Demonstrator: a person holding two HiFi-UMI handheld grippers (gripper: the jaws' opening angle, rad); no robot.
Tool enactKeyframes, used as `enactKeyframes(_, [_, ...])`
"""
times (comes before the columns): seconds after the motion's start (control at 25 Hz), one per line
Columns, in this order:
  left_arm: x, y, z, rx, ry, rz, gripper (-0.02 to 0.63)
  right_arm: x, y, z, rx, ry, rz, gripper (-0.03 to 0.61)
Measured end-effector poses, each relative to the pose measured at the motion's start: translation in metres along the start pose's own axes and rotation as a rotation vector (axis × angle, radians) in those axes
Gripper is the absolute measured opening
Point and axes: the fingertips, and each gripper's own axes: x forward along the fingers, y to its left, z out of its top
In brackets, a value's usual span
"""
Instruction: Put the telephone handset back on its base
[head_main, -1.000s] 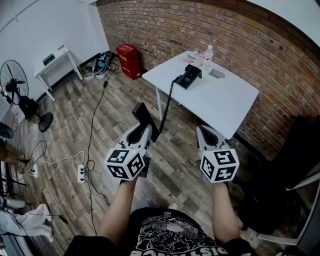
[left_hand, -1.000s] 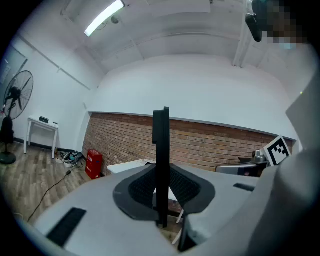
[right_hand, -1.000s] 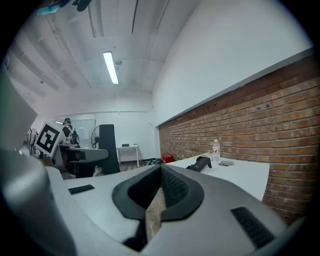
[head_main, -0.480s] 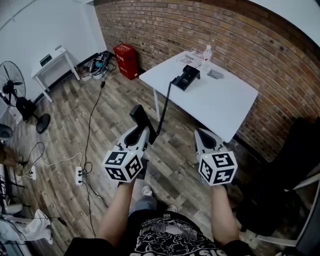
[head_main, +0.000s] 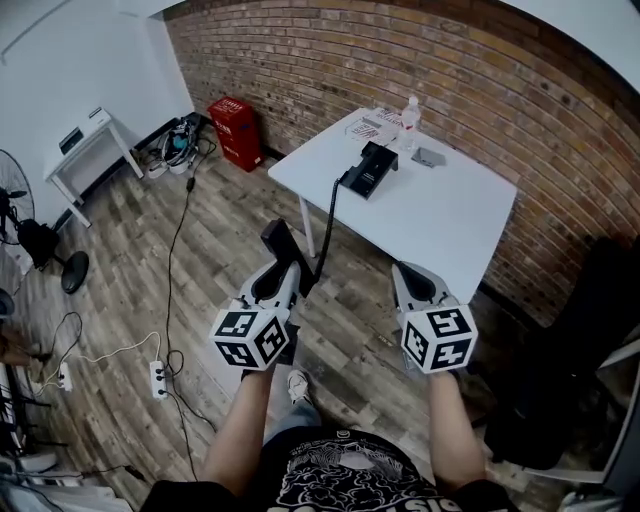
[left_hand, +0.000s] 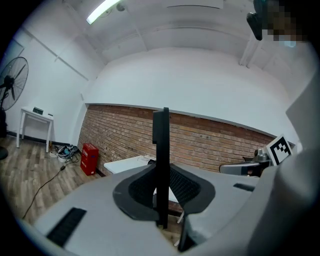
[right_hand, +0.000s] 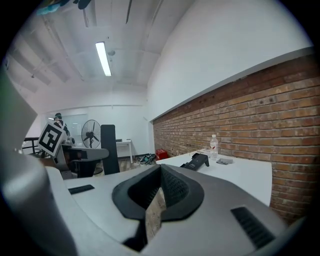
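A black telephone handset (head_main: 281, 241) stands upright between the jaws of my left gripper (head_main: 284, 272), which is shut on it. In the left gripper view the handset (left_hand: 161, 150) rises as a thin dark bar from the jaws of the left gripper (left_hand: 161, 201). Its coiled cord (head_main: 330, 215) runs up to the black telephone base (head_main: 372, 170) on the white table (head_main: 450, 215). My right gripper (head_main: 411, 276) hangs level beside the left, shut with nothing held. From the right gripper view, the right gripper (right_hand: 154, 201) faces the base (right_hand: 196, 161).
A water bottle (head_main: 409, 110), papers and a small grey object lie near the table's far edge by the brick wall. A red box (head_main: 232, 128), a small white desk (head_main: 85, 135), a fan (head_main: 30, 230) and a power strip (head_main: 157, 375) with cables are at left. A dark chair (head_main: 590, 330) stands at right.
Both grippers have moved forward toward the white table, the left one carrying the handset. The fan and small desk have slid toward the left edge of the view.
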Motion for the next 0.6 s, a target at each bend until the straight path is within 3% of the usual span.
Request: enactKeyframes(0.6, [0.092, 0.115, 0.039, -0.014, 0.052, -0.105, 0.078, 0.139, 0.012, 0.043, 0.010, 0.016, -0.092, 0.002])
